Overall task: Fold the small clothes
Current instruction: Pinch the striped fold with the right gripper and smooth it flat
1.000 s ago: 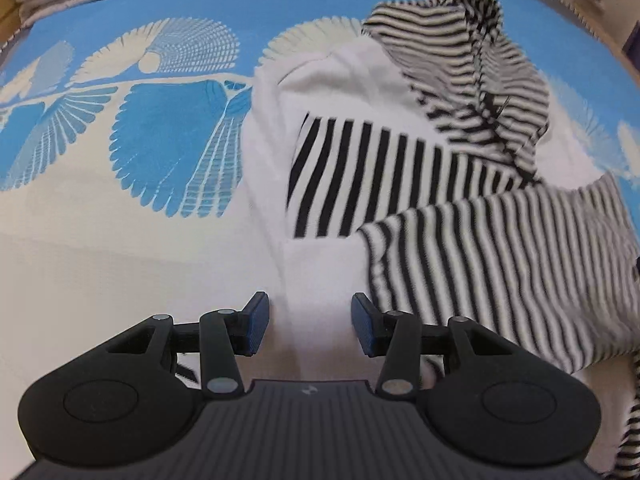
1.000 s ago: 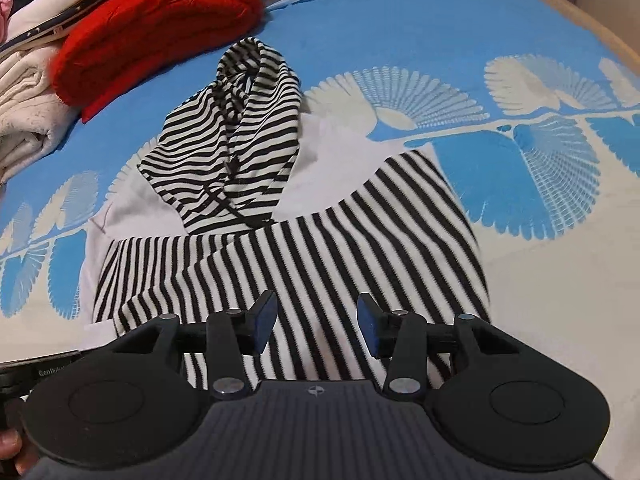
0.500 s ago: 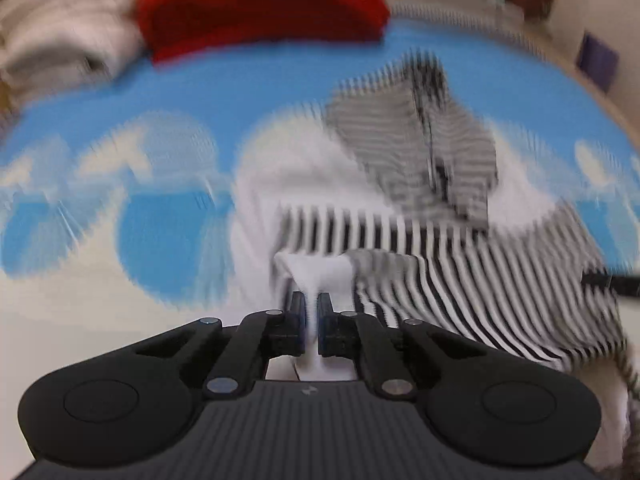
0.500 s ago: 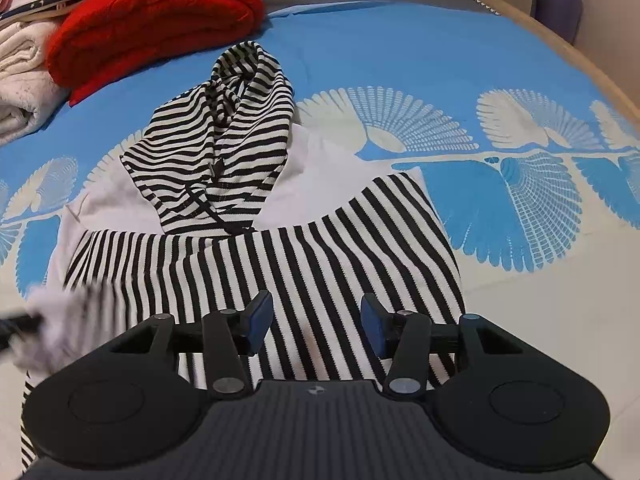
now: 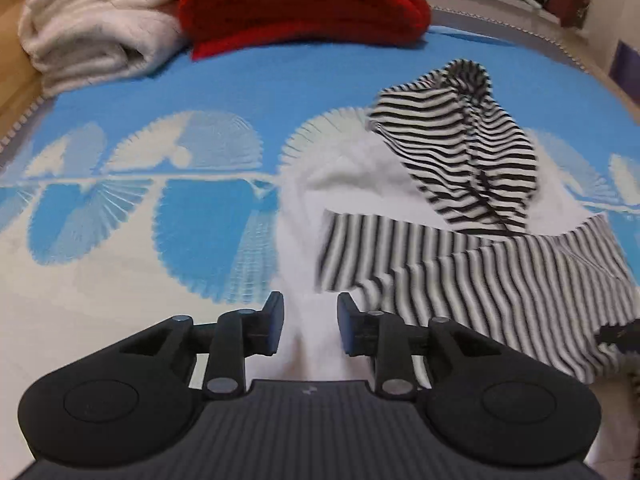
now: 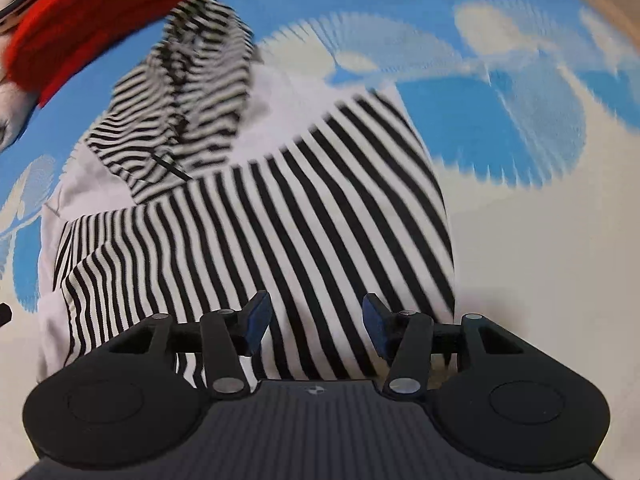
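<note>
Blue-patterned bed [image 5: 120, 216] carries a striped hoodie [image 6: 280, 208]; left hand-held gripper [image 5: 310, 328] jaws opening over its white fabric, right hand-held gripper [image 6: 316, 326] moderately wide, gripping nothing.

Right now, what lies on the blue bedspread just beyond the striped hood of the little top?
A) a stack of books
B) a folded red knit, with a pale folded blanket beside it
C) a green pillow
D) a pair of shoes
B: in the left wrist view a folded red knit lies beyond the striped hood, with a pale folded blanket at its side on the bedspread.
</note>
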Action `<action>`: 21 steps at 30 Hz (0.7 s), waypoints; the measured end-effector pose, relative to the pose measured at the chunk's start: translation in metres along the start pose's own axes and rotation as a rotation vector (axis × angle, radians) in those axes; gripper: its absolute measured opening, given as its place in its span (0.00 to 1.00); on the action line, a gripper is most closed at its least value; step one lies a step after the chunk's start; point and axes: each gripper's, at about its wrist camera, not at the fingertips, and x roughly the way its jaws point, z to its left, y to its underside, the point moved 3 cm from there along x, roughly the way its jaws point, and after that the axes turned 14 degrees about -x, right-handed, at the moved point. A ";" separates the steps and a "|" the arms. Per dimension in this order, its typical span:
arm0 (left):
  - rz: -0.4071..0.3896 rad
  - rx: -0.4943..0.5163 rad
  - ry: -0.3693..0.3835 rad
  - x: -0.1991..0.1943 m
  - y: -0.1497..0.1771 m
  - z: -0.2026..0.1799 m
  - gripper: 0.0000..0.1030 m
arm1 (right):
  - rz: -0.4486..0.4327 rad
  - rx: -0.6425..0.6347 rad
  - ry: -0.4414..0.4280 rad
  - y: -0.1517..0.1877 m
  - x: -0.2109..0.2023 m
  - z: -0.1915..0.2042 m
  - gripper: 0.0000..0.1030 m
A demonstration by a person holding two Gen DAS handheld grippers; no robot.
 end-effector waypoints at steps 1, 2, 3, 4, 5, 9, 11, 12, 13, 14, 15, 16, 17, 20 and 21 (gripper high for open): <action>0.027 -0.007 0.003 0.004 0.001 -0.001 0.31 | 0.019 0.023 -0.001 0.003 0.004 -0.004 0.51; 0.047 -0.011 -0.001 0.006 0.003 -0.002 0.31 | 0.036 0.041 0.004 0.007 0.009 -0.008 0.51; 0.052 -0.007 -0.007 0.008 0.003 -0.004 0.31 | 0.045 0.048 0.012 0.010 0.013 -0.010 0.51; 0.047 0.000 -0.009 0.007 0.003 -0.007 0.31 | 0.051 0.043 0.029 0.012 0.016 -0.012 0.51; 0.041 0.002 -0.004 0.006 0.002 -0.006 0.31 | 0.048 0.028 0.058 0.013 0.017 -0.014 0.51; 0.039 -0.006 0.012 0.003 0.002 -0.007 0.32 | 0.041 0.002 0.079 0.014 0.018 -0.025 0.47; 0.045 -0.006 0.007 0.005 0.003 -0.006 0.32 | 0.041 -0.020 0.090 0.015 0.017 -0.027 0.38; 0.048 -0.007 0.009 0.005 0.003 -0.007 0.32 | 0.040 -0.027 0.098 0.015 0.018 -0.028 0.37; 0.049 -0.008 0.011 0.005 0.003 -0.007 0.32 | 0.038 -0.030 0.098 0.016 0.017 -0.028 0.37; 0.049 -0.008 0.014 0.005 0.002 -0.008 0.32 | 0.039 -0.032 0.097 0.015 0.017 -0.028 0.36; 0.047 -0.006 0.017 0.004 0.003 -0.009 0.32 | 0.039 -0.032 0.099 0.015 0.017 -0.029 0.34; 0.047 -0.003 0.018 0.004 0.003 -0.010 0.32 | 0.040 -0.027 0.106 0.015 0.016 -0.030 0.33; 0.048 -0.002 0.019 0.004 0.003 -0.011 0.33 | 0.040 -0.020 0.111 0.014 0.014 -0.031 0.32; 0.055 0.000 0.021 0.004 0.004 -0.011 0.34 | 0.041 -0.005 0.121 0.012 0.013 -0.033 0.32; 0.055 0.000 0.022 0.004 0.004 -0.011 0.34 | 0.040 -0.007 0.124 0.012 0.012 -0.034 0.32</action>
